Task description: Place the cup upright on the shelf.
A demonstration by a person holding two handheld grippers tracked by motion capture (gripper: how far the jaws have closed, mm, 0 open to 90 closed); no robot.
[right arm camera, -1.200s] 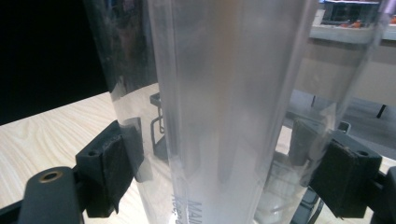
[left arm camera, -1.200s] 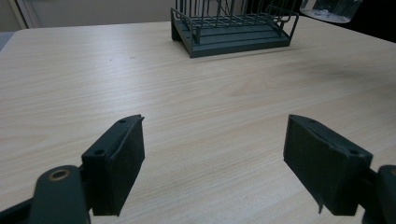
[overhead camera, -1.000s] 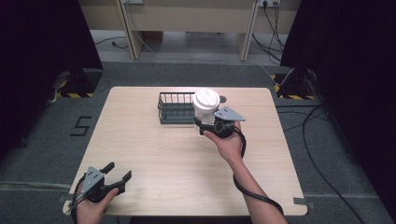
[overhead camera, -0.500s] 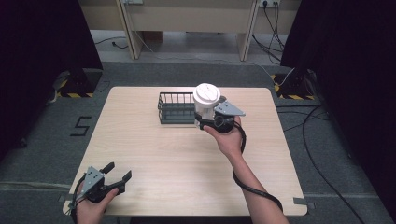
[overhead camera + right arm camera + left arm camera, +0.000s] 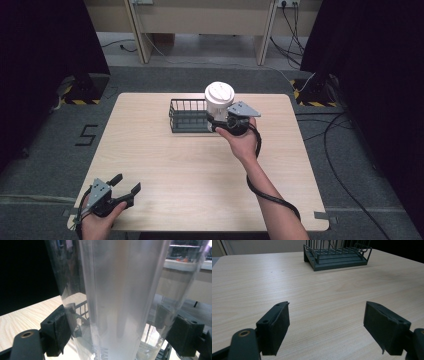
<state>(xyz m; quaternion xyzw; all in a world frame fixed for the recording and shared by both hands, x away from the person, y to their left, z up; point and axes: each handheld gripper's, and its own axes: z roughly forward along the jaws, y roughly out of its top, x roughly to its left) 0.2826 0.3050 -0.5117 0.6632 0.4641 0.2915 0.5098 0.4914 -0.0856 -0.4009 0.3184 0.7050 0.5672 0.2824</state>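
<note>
Room: you stand at a pale wooden table (image 5: 165, 165) on a grey carpeted floor (image 5: 360, 165), with black curtains at both sides and a light wooden desk frame beyond the far edge.
Floor marks: yellow-and-black tape lies near both far corners of the table, and cables trail over the carpet at your right.
Basket: a dark wire basket (image 5: 187, 116) sits on the far half of the table, near the middle; the left gripper view shows it straight ahead and well apart from that gripper.
Cup: a tall clear plastic cup (image 5: 219, 102) with a white lid stands upright in your right gripper, held above the table at the basket's right end; whether it touches the basket, you cannot tell.
Right gripper (image 5: 222, 122): your hand holds it over the far middle of the table, and its two black pads are closed against the cup's clear wall, one on each side, as the right gripper view shows.
Left gripper (image 5: 124, 190): your hand holds it at the near left corner of the table, low over the wood, jaws spread wide with nothing between them.
Left gripper's aim: it points across the bare wood toward the basket.
</note>
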